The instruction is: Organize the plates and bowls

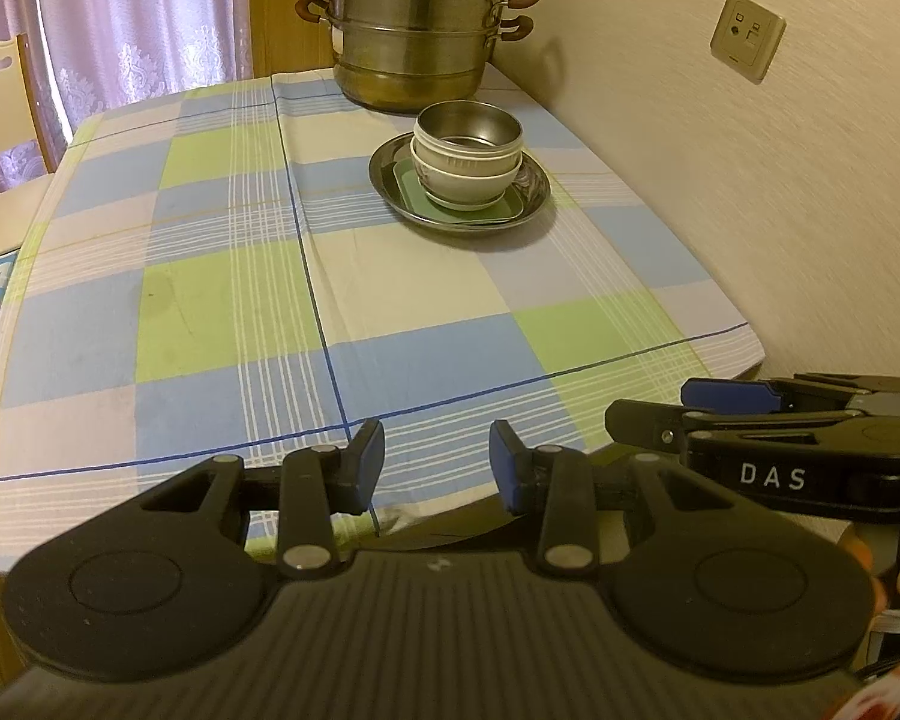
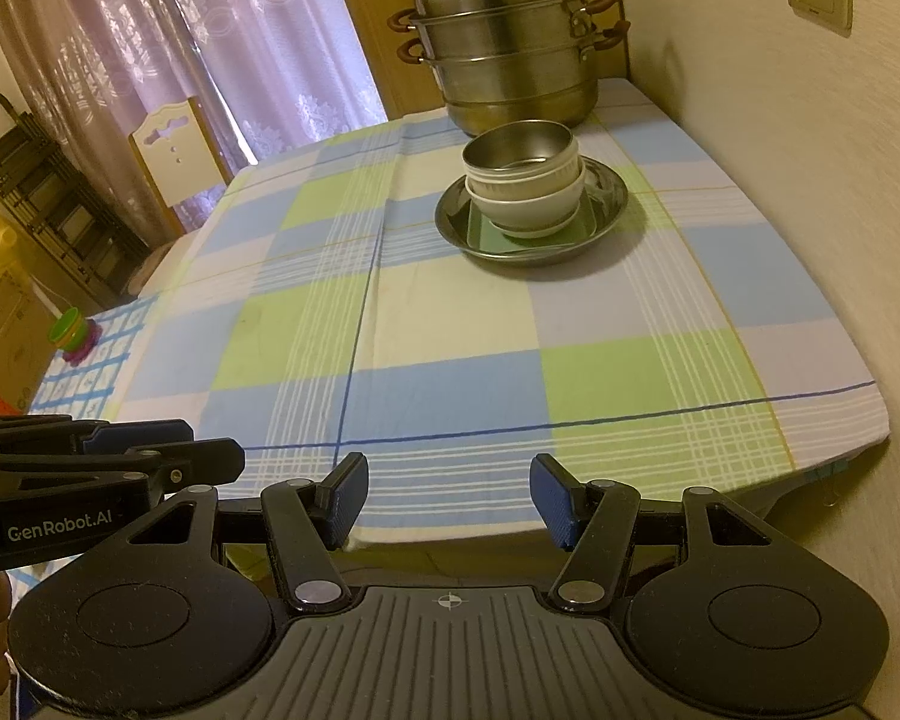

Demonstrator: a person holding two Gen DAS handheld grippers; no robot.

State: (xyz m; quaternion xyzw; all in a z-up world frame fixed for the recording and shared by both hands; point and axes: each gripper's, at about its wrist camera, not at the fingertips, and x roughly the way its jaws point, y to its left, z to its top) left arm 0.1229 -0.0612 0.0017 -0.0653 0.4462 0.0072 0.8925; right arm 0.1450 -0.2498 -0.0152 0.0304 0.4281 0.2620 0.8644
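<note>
Looks done, or about to begin: steel bowl (image 2: 519,144) nested in white bowls (image 2: 528,204), all on a green tray inside the round steel plate (image 2: 450,213), just in front of the steamer pot (image 2: 504,48). Left gripper (image 1: 437,465) and right gripper (image 2: 448,501) both released, empty, well short of the plate. Any next move needs a reach toward it.

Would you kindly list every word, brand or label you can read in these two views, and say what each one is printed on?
"DAS": white letters on the side of the right gripper, in the left wrist view.
"GenRobot.AI": on the side of the left gripper, in the right wrist view.
Wall socket plate: markings too small to read.
</note>
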